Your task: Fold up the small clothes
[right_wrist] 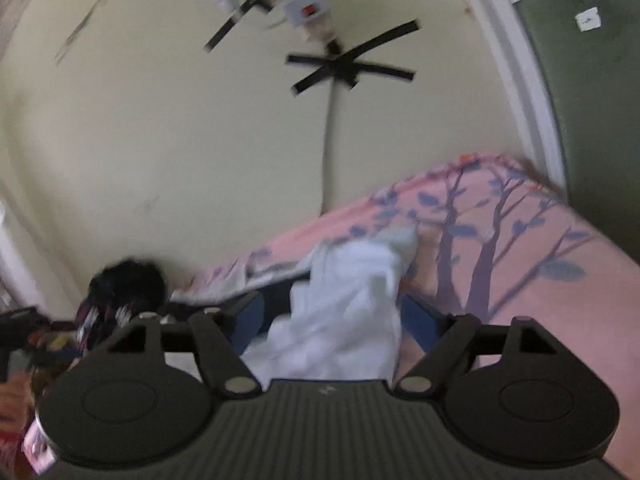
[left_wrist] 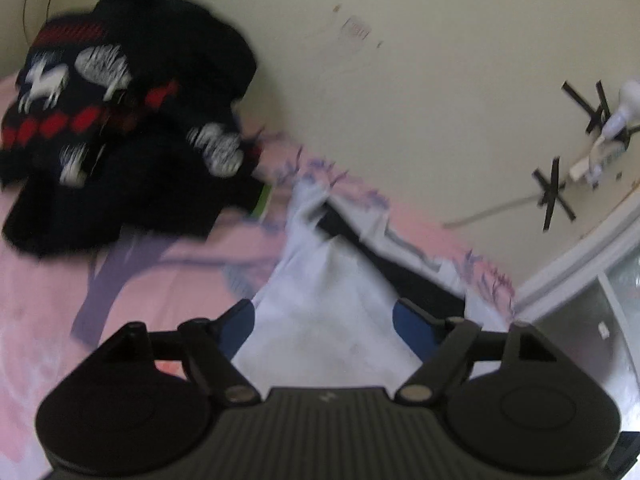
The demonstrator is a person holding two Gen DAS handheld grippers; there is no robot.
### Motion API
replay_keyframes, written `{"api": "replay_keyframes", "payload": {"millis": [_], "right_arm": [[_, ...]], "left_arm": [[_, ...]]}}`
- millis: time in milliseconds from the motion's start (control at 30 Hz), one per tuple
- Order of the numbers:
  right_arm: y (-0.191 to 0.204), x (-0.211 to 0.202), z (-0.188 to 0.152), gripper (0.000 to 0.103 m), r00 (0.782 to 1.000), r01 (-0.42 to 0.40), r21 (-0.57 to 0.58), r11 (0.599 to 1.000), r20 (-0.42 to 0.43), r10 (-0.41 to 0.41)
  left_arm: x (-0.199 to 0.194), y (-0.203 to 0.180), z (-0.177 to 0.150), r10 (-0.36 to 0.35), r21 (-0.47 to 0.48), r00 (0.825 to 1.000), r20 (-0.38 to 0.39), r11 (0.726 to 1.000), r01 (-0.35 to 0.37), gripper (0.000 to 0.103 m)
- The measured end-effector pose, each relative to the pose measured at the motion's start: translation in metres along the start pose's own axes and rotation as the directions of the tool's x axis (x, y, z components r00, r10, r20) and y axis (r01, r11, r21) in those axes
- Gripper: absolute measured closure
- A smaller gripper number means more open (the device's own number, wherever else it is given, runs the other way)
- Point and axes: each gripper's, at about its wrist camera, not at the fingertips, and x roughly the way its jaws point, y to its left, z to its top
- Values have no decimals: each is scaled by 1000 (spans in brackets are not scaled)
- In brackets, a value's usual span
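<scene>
Blurrily, both hand-held grippers, left [left_wrist: 324, 322] and right [right_wrist: 332, 316], gape above the half-hidden white garment [left_wrist: 320, 300].

white garment [left_wrist: 332, 300] lies rumpled on pink tree-print bedsheet [left_wrist: 48, 300] by wall; dark patterned sweaters [left_wrist: 120, 128] heaped beyond it.

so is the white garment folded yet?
Not neatly: the white garment lies bunched and creased on the pink sheet, dark lining showing.

I see soft white cloth [left_wrist: 332, 300] on the matt pink bedsheet [left_wrist: 48, 300]; beside it, a dark knitted sweater [left_wrist: 120, 128], woolly-looking.
</scene>
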Motion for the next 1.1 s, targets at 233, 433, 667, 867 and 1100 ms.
{"api": "replay_keyframes", "payload": {"millis": [233,433,667,867,1100], "right_arm": [[5,-8,-60,64,992,33,-59,998,-120,-40],[5,-26,-55,103,983,128,-103,986,-116,-140],[17,-19,-39,55,972,165,-258,952,-121,-202],[22,16,34,60,995,86,-224,971,-37,-97],[26,147,101,36,985,-25,-248,969,-170,-18]], "left_arm": [[18,17,-34,66,51,994,-84,997,-62,37],[10,6,-66,205,236,965,-161,958,-164,99],[-26,29,-68,176,111,973,-152,981,-160,85],[-23,-22,-3,180,245,984,-13,954,-171,74],[83,-113,74,146,433,989,-31,894,-118,57]]}}
